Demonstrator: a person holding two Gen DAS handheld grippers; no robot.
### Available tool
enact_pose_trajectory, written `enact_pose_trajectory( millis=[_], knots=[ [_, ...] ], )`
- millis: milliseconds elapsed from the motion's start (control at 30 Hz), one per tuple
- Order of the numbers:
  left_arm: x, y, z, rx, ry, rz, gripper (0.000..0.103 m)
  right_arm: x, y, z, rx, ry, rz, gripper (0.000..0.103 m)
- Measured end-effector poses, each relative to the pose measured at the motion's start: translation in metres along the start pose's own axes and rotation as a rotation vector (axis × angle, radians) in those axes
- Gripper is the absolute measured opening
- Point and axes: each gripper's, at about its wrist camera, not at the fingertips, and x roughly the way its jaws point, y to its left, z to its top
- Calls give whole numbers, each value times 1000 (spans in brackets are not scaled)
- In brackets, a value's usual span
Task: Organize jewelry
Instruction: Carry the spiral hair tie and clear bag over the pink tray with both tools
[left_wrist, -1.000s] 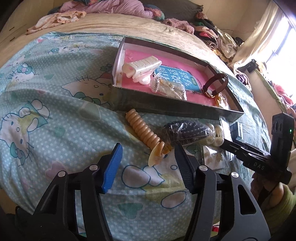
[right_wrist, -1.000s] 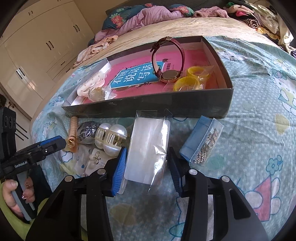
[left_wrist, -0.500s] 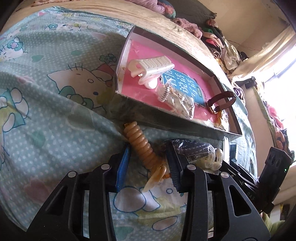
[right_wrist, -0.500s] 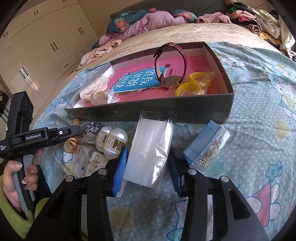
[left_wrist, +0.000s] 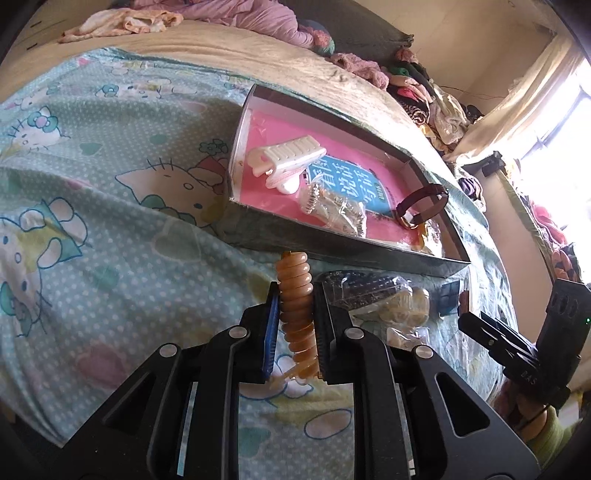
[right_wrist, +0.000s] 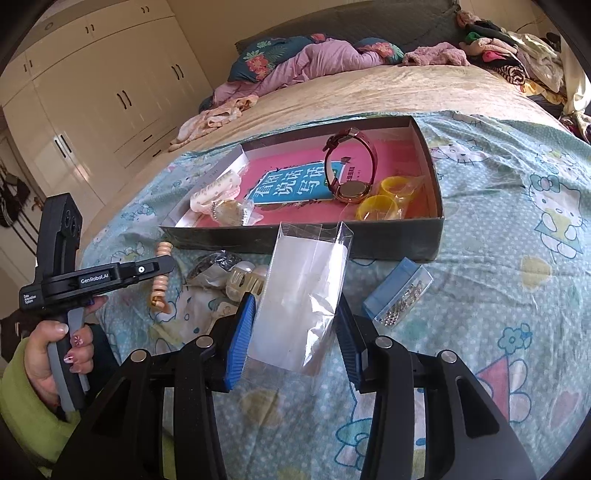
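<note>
My left gripper (left_wrist: 294, 325) is shut on an amber ribbed hair clip (left_wrist: 295, 295), which stands between its pads just in front of the dark box (left_wrist: 332, 254). My right gripper (right_wrist: 295, 332) is shut on a clear plastic bag (right_wrist: 306, 291) and holds it raised off the bedspread. From the right wrist view, the left gripper (right_wrist: 162, 264) grips the same beaded clip (right_wrist: 161, 275). The box (right_wrist: 406, 236) has a pink book as its floor and holds a white hair claw (left_wrist: 286, 162), a maroon watch (right_wrist: 349, 168), yellow rings (right_wrist: 376, 206) and a bagged piece (left_wrist: 336, 210).
On the cartoon-cat bedspread (left_wrist: 92, 206) before the box lie a bagged dark item (left_wrist: 362, 286), pearly clips (right_wrist: 245, 277) and a blue card of pins (right_wrist: 399, 295). Clothes are piled at the bed's far end (right_wrist: 332, 62). A wardrobe (right_wrist: 92, 96) stands at the left.
My left gripper moved forward over the amber clip and closed on it. My right gripper lifted the clear bag a little off the bedspread.
</note>
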Motion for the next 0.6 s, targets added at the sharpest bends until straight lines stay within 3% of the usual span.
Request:
enact_pose_trajectory(
  millis=[367,600],
  knots=[
    [-46,-9,23,24,-151,9,10,-23,6,27,-43,-90,-9,41],
    [-49,-13,39,39,-176,15,10,-34,3,49,-71,-152,-29,41]
  ],
)
